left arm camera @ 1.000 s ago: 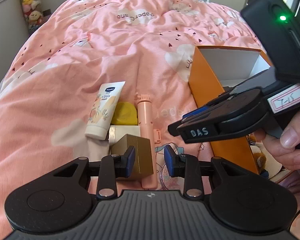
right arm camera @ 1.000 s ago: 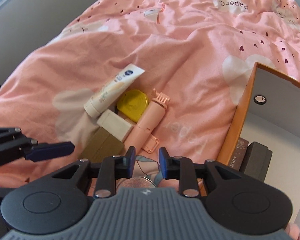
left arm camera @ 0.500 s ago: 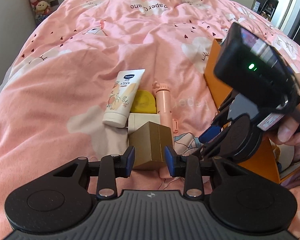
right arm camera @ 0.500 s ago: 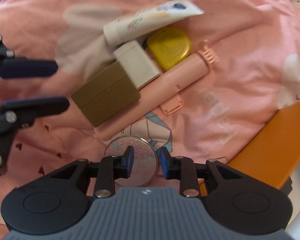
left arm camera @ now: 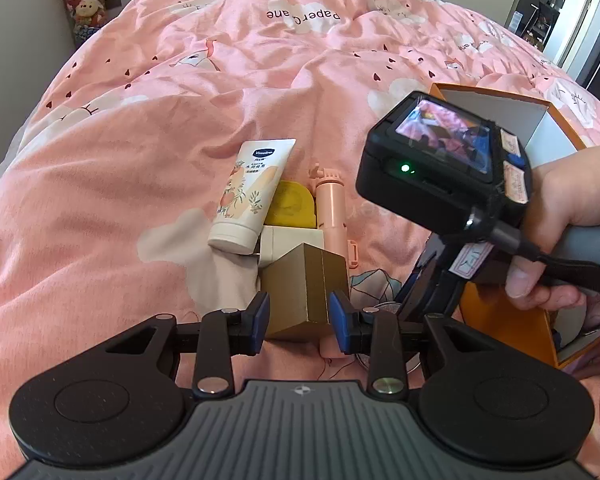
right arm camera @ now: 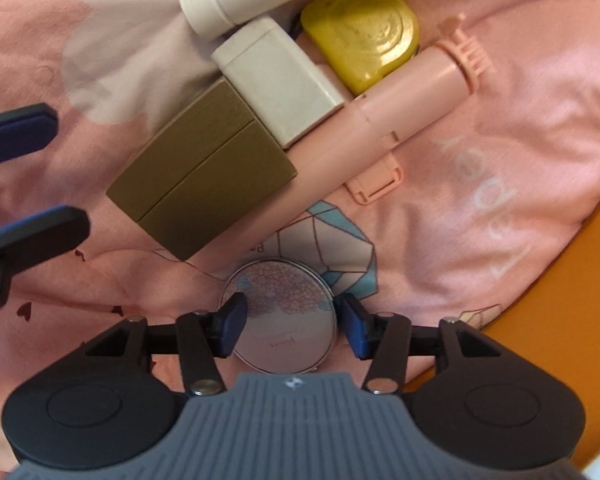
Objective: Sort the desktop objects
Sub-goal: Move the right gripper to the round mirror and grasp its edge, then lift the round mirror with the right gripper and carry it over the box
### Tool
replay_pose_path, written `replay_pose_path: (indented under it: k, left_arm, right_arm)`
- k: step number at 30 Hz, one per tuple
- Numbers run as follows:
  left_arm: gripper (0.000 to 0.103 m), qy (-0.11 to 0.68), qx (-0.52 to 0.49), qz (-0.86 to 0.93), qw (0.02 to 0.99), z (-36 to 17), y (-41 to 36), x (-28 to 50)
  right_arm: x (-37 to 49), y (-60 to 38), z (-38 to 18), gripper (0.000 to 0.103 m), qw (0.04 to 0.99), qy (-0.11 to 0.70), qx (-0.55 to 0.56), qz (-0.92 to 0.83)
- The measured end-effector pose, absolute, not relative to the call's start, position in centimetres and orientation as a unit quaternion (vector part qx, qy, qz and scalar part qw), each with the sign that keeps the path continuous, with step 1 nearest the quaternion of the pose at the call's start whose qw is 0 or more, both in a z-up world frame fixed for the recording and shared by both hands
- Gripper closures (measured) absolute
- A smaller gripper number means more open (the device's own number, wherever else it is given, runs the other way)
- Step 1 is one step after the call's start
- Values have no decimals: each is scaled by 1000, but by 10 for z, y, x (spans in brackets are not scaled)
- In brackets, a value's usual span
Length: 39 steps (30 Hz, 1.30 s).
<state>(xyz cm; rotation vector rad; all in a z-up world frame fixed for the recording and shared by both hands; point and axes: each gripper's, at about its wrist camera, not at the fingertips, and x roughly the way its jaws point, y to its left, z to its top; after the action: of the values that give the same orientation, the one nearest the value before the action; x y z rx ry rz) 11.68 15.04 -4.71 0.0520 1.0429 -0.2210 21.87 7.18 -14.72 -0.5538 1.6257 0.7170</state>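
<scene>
**Right gripper poised over round compact; orange box waiting at the side**

The right gripper [right arm camera: 290,330] points straight down at a round compact [right arm camera: 282,316] lying flat on the pink bedcover [left arm camera: 180,100]. Its jaws have just been opening and now stand apart, one blue pad on either side of the disc; neither pad presses on it, so nothing is held yet. The left gripper [left arm camera: 299,316] hangs over the near end of the gold box [left arm camera: 306,284], jaws partly apart and gripping nothing.

Handling, as judged: the compact appears thin, rigid and smooth-rimmed, probably light, with a hinged lid that may hold a mirror or pressed powder, so a firm but not crushing squeeze is advisable. It sits low in soft bedding; the pads would need to sink slightly into the cover and close across the rim at its widest line. A hold nearer one edge could squirt the disc out sideways.

Just beyond it lies a tight cluster: gold box, white case [right arm camera: 278,80], yellow tape measure [right arm camera: 364,32], pink tube-shaped item [right arm camera: 384,112] and cream tube [left arm camera: 252,196], all touching or overlapping.

The orange box [left arm camera: 504,312] stands near on the right, open-topped with white inner walls. Its contents cannot be made out in these views.
</scene>
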Motion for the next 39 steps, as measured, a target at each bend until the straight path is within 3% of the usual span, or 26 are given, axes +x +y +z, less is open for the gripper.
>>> replay_pose_path:
  k: [5,10,13,21,30,39]
  left_arm:
    - [65,495,24,-104,862,-47,151,116]
    - [65,492,27,-110,863,-46,149,115]
    - [65,491,30,-111,864,-45,147,116]
    - [65,490,32,-113,864,-43,145,115]
    - [65,486,36,-133,863,-34,133,120]
    - [65,485,65,-151,859,-41,107,152]
  right_arm:
    - [215,71,-148,46,598,704,-231,305]
    - [210,62,-130,73,607,693,-224,319]
    - [207,52,-115,82,614,686,-201,334]
    - [195,35,-112,88,617,696,-98,354]
    - [185,12,-67,89,685,628,-122,349]
    - [221,-52,-1,89,786,538,-22,303]
